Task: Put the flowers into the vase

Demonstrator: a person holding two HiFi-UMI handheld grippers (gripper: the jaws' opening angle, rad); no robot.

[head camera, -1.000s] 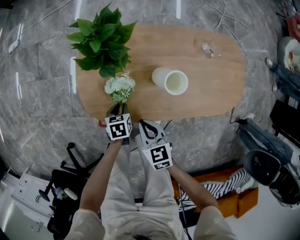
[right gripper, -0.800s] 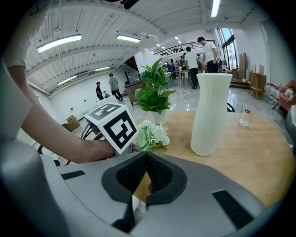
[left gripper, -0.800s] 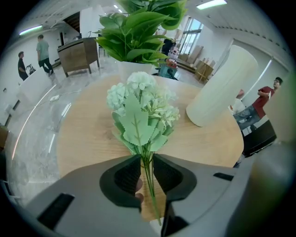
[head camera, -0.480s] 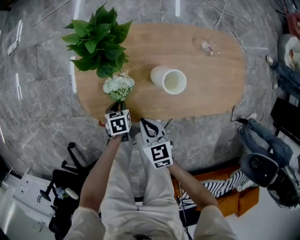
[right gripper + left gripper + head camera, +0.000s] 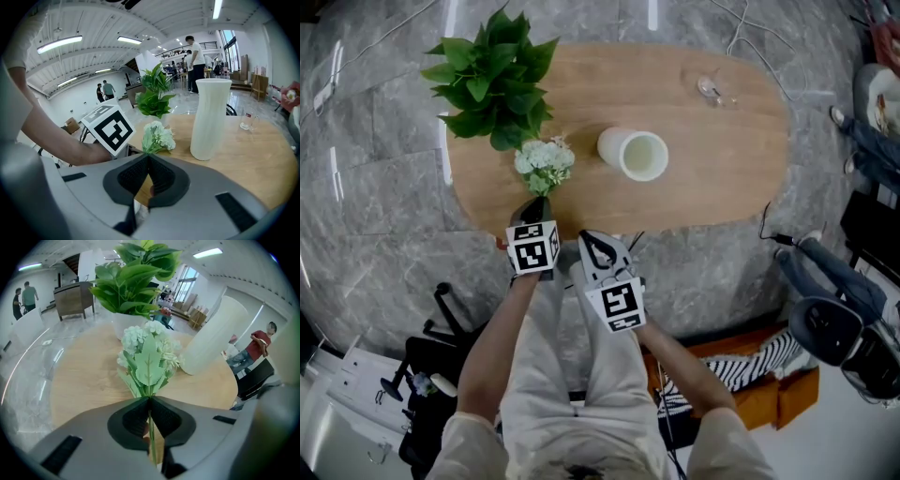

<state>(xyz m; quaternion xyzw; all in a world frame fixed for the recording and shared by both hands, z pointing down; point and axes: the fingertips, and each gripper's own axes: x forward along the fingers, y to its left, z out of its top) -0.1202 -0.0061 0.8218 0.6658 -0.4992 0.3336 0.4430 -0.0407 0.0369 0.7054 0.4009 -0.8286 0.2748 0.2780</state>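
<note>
A small bunch of white flowers [image 5: 544, 161] with green leaves lies near the front left of the oval wooden table [image 5: 712, 178]. Its stem points back at my left gripper [image 5: 534, 210]. In the left gripper view the jaws are closing, and the pads of my left gripper [image 5: 150, 399] pinch the thin stem below the flowers [image 5: 149, 352]. The white vase [image 5: 633, 155] stands upright to the right of the flowers, empty as far as I can see. My right gripper [image 5: 592, 246] hovers off the table's front edge, its jaws shut on nothing [image 5: 149, 155].
A leafy potted plant [image 5: 487, 84] stands at the table's back left, just behind the flowers. A small clear glass [image 5: 712, 91] sits at the far right. Chairs and bags stand on the floor around the table. People are far off in the room.
The left gripper's jaws have come together on the flower stem. The bunch has shifted slightly away from me and to the right. The right gripper has stayed put.
</note>
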